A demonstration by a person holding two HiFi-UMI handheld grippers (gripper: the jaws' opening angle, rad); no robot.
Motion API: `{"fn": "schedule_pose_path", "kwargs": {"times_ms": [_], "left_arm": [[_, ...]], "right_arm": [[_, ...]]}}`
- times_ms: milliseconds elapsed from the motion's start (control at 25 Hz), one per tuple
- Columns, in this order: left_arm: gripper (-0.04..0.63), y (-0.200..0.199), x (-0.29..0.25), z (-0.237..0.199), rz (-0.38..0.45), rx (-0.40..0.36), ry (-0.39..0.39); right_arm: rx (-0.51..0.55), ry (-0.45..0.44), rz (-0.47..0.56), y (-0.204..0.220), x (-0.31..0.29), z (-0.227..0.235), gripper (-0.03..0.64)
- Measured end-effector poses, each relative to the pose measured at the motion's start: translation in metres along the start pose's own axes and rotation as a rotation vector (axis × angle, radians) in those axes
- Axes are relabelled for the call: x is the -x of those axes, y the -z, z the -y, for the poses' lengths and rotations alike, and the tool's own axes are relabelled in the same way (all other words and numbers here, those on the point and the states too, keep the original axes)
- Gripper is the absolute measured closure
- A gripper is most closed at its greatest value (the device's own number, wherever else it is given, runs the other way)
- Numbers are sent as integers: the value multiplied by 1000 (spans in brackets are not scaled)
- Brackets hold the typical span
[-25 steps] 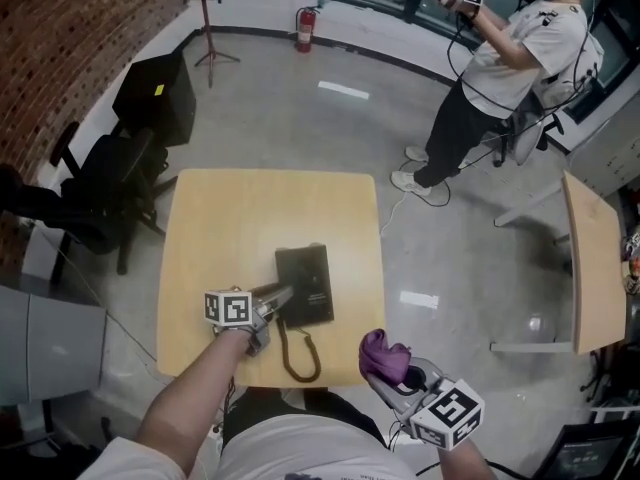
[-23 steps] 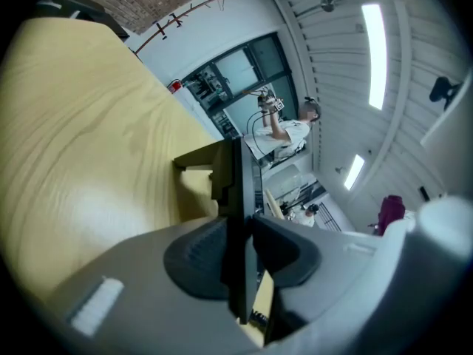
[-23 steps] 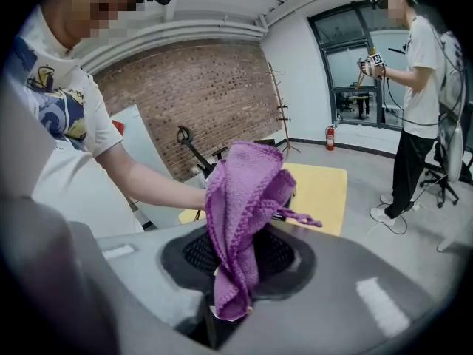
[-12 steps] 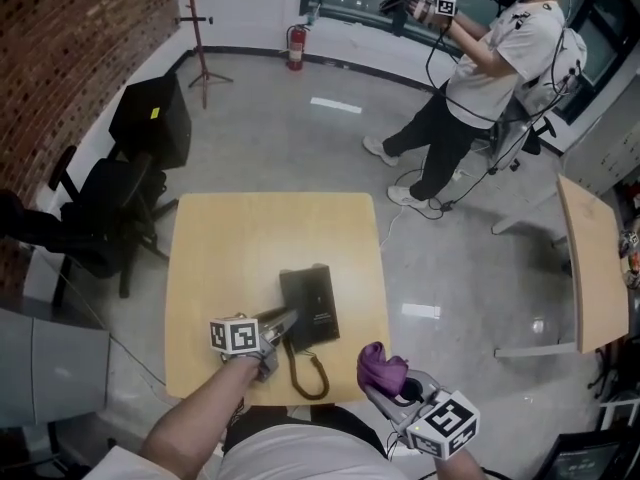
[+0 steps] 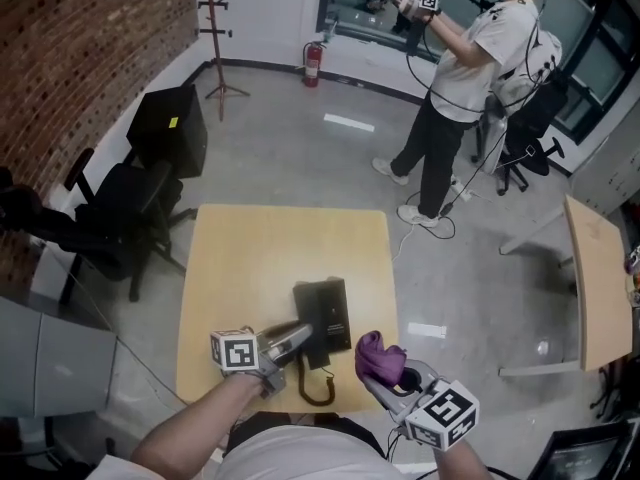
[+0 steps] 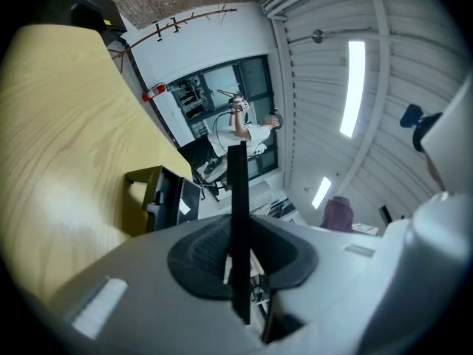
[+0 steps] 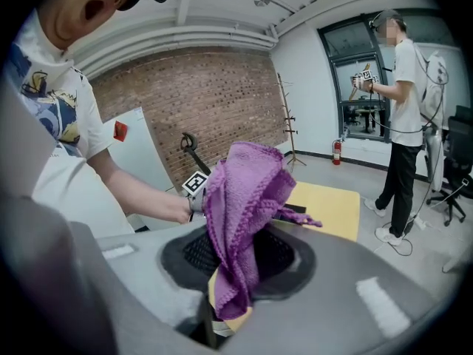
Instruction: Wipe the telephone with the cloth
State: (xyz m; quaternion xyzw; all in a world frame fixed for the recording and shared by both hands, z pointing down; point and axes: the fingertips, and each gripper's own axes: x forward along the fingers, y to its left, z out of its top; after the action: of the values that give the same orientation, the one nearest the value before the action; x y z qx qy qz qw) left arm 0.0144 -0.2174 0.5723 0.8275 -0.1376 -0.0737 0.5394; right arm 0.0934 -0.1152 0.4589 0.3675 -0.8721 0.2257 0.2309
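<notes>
**Stage of the task:** by my reading, preparation only, with no wiping begun. The black desk telephone (image 5: 330, 308) lay on the pale wooden square worktop (image 5: 250, 268), toward its near edge. Its black coiled cord (image 5: 318, 393) looped at that edge. My left gripper (image 5: 300, 334), whose jaws had just been closing, was clamped on a slim black bar (image 6: 237, 220). I took this bar to be the telephone's handset, held at the telephone's near end. My right gripper (image 5: 388, 380) was closed on the purple towelling cloth (image 5: 378, 354), which was bunched and raised near the telephone but touched nothing. The whole wipe, and probably the return of the handset, was left to do.

**Views compared:** the head view alone gave the layout of telephone, cord and both grippers, with a standing person (image 5: 455, 78) well beyond the worktop. The left gripper view alone showed the bar upright between the jaws and the telephone's body side-on. The right gripper view alone showed the cloth pinched at its lower fold and spilling up over the jaws. Behind the cloth it showed my left hand (image 7: 174, 208) and its marker cube (image 7: 195, 183).
</notes>
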Motion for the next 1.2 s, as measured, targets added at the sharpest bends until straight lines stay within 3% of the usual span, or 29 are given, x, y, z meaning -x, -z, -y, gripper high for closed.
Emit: {"fn": "schedule_pose_path", "kwargs": {"times_ms": [640, 1200], "left_arm": [[515, 11, 18, 69, -35, -65, 89], [515, -18, 27, 79, 68, -31, 114]], "right_arm": [[62, -56, 71, -93, -69, 10, 526], [88, -90, -28, -49, -65, -24, 526]]}}
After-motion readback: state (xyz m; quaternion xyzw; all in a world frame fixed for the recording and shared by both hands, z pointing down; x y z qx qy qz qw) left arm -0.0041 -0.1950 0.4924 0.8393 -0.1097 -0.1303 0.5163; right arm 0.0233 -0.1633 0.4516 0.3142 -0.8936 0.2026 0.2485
